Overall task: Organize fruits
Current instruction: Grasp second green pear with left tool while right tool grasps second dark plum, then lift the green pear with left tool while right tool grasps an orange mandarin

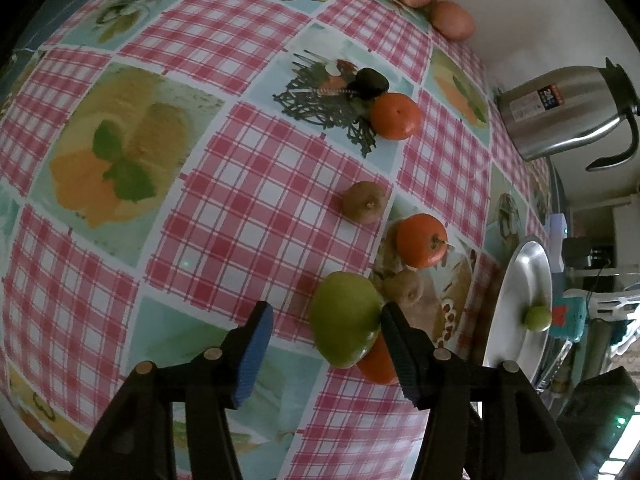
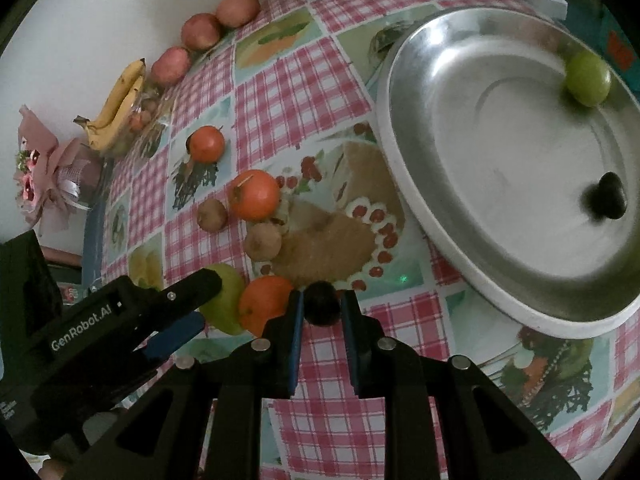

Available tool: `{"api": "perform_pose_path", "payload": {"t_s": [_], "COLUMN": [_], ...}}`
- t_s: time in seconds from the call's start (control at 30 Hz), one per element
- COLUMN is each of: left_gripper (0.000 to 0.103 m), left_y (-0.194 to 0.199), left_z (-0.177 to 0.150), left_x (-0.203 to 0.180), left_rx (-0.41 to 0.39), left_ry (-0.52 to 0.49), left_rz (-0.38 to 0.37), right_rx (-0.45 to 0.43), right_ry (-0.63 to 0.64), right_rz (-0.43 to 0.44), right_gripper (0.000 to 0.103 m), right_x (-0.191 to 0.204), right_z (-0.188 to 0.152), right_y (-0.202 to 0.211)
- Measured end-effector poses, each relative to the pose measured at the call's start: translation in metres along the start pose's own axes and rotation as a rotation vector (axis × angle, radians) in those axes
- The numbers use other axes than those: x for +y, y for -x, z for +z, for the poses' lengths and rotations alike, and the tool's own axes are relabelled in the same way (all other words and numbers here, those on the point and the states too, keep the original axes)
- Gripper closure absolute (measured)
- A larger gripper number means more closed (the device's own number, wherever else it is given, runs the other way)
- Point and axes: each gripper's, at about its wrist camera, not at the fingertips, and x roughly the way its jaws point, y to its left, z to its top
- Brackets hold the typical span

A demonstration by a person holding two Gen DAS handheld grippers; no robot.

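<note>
A large green apple (image 1: 346, 318) lies on the checked tablecloth (image 1: 248, 200) between the jaws of my left gripper (image 1: 327, 311). Its right finger is at the apple and the blue left pad (image 1: 256, 352) stands well apart, so it is open. An orange (image 1: 376, 364) lies against the apple. My right gripper (image 2: 322, 305) is shut on a small dark fruit (image 2: 320, 302) just above the cloth, beside the orange (image 2: 266, 304), the apple (image 2: 226, 300) and the left gripper (image 2: 196, 304). The metal plate (image 2: 500, 152) at right holds a small green fruit (image 2: 588, 78) and a dark fruit (image 2: 606, 200).
Two oranges (image 1: 396, 116) (image 1: 422, 240), two kiwis (image 1: 366, 202) (image 1: 406, 290) and another dark fruit (image 1: 372, 82) lie on the cloth. Red apples (image 2: 202, 30) and bananas (image 2: 116, 108) line the wall, near a pink bouquet (image 2: 40, 168). A steel kettle (image 1: 568, 112) stands behind the plate (image 1: 520, 280).
</note>
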Motion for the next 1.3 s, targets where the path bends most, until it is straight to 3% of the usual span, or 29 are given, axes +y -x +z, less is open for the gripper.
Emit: {"api": "perform_pose_path", "payload": {"t_s": [0.33, 0.53, 1.3], "left_gripper": [0.045, 0.063, 0.063], "left_y": [-0.003, -0.002, 0.014], "left_z": [0.0, -0.001, 0.003], "left_x": [-0.002, -0.007, 0.008], "left_rx": [0.005, 0.004, -0.047], "left_ry": [-0.015, -0.036, 0.02], "left_rz": [-0.003, -0.032, -0.035], "right_rx": [0.01, 0.01, -0.024], "right_ry": [-0.025, -0.031, -0.053], "right_rz": [0.012, 0.026, 0.052], "right_gripper": [0.083, 0.083, 0.083], "right_x": [-0.004, -0.007, -0.014], "right_z": [0.0, 0.0, 0.004], "right_y": [-0.002, 0.0, 0.013]}}
